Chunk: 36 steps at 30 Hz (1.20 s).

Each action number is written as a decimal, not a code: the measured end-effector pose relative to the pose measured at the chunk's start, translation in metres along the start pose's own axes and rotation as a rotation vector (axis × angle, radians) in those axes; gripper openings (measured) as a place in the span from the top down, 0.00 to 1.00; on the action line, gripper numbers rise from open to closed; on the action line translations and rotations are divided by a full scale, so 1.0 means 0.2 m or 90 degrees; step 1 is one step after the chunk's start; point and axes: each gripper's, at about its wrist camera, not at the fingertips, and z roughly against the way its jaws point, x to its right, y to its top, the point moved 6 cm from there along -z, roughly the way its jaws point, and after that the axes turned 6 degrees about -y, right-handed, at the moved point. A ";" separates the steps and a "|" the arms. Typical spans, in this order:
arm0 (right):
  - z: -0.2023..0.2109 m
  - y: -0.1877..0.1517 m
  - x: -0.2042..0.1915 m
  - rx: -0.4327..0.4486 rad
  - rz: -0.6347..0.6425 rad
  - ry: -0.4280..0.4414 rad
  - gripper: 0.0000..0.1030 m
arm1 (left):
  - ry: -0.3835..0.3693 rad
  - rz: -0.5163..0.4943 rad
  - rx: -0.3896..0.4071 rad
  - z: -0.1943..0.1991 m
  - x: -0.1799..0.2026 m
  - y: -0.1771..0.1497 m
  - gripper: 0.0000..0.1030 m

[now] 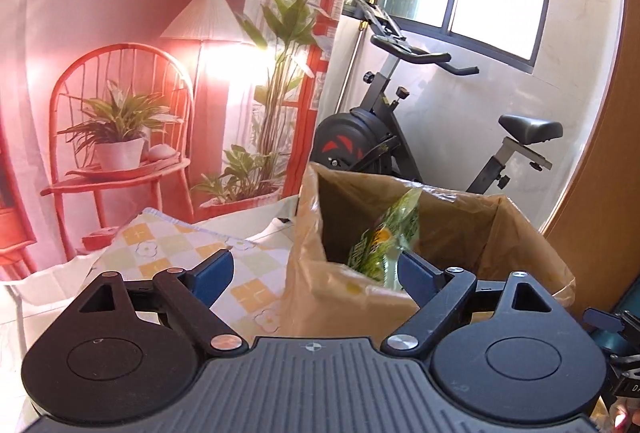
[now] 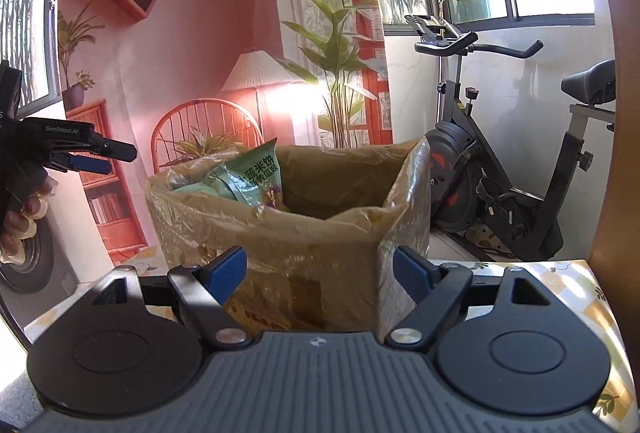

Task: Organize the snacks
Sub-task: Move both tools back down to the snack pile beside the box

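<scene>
Brown plastic-wrapped box (image 2: pixel 280 233) holds the green snack bag (image 2: pixel 256 177) leaning at its rim, left gripper (image 1: pixel 316 269) and right gripper (image 2: pixel 320 269) both spread and empty; a bump could tip the bag out.

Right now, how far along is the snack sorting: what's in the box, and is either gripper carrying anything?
Done: a green snack bag stands in the plastic-lined cardboard box; the left wrist view shows a yellow-green packet inside too, possibly the same one. In hand: nothing. The left gripper and right gripper are both open and empty. Left: no loose snacks show on the checkered tablecloth; any remaining ones are out of view.
</scene>
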 end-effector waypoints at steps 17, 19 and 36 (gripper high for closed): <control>-0.16 -0.80 0.10 -0.217 0.028 -0.117 0.44 | 0.120 0.062 -0.077 0.15 -0.26 -0.65 0.21; -0.17 -0.83 0.12 -0.228 0.010 -0.111 0.44 | 0.117 0.059 -0.087 0.14 -0.26 -0.68 0.22; -0.22 -0.84 0.10 -0.186 -0.026 -0.093 0.61 | 0.082 0.050 -0.168 0.12 -0.20 -0.96 0.26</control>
